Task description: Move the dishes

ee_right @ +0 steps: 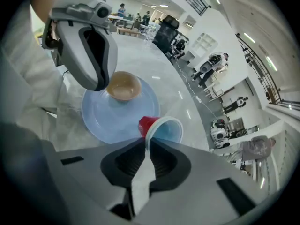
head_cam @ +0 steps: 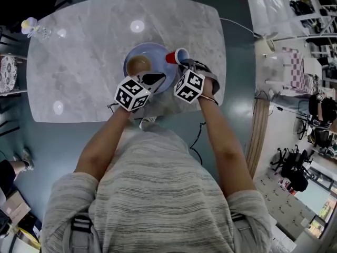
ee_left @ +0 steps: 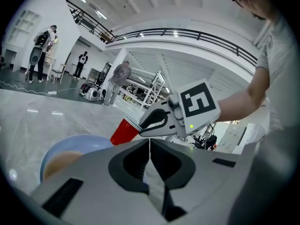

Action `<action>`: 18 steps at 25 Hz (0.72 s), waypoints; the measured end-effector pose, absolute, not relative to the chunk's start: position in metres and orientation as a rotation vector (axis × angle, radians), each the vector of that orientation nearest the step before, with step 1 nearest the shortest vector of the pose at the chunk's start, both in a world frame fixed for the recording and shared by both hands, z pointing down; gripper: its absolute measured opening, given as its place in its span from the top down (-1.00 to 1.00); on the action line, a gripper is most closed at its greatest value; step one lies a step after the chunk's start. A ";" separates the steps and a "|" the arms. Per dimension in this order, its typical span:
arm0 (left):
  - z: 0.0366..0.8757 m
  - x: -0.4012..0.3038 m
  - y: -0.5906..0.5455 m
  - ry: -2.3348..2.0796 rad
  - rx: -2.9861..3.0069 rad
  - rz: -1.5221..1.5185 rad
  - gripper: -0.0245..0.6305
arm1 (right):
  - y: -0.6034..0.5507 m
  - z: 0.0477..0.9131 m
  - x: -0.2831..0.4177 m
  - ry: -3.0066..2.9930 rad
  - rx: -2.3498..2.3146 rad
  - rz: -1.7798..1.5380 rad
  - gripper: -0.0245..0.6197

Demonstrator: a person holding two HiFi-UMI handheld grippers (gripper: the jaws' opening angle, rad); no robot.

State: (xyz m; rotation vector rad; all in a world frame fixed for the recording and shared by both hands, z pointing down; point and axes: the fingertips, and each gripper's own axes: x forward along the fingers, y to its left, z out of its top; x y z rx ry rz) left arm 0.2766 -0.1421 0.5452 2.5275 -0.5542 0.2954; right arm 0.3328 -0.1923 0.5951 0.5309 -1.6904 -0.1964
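A light blue plate [head_cam: 159, 50] with a brown bowl [head_cam: 139, 64] on it sits near the front edge of the marble table [head_cam: 79, 62]. My left gripper [head_cam: 159, 78] is shut, its tips over the plate's near part beside the bowl, and I see nothing held between them. In the left gripper view the plate [ee_left: 77, 143] and bowl [ee_left: 60, 161] lie below my jaws. My right gripper [head_cam: 184, 63] is shut on the rim of a red cup [head_cam: 175, 57], held tipped on its side over the plate's right edge. The cup's pale inside [ee_right: 166, 129] faces the right gripper's camera.
A small pale bottle-like object [head_cam: 30, 26] lies at the table's far left corner. A patterned chair seat [head_cam: 7, 73] stands left of the table. A thin white cable [head_cam: 239, 25] runs across the floor at the right. People stand far off [ee_left: 41, 50] in the hall.
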 end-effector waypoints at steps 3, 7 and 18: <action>0.546 0.269 -0.140 -0.570 2.522 0.289 0.86 | -0.184 0.602 0.319 -1.671 0.462 -0.248 0.78; 0.551 0.254 -0.138 -0.598 2.507 0.282 0.86 | -0.176 0.618 0.307 -1.622 0.387 -0.305 0.78; 0.555 0.228 -0.135 -0.645 2.480 0.269 0.86 | -0.168 0.638 0.286 -1.475 0.220 -0.512 0.78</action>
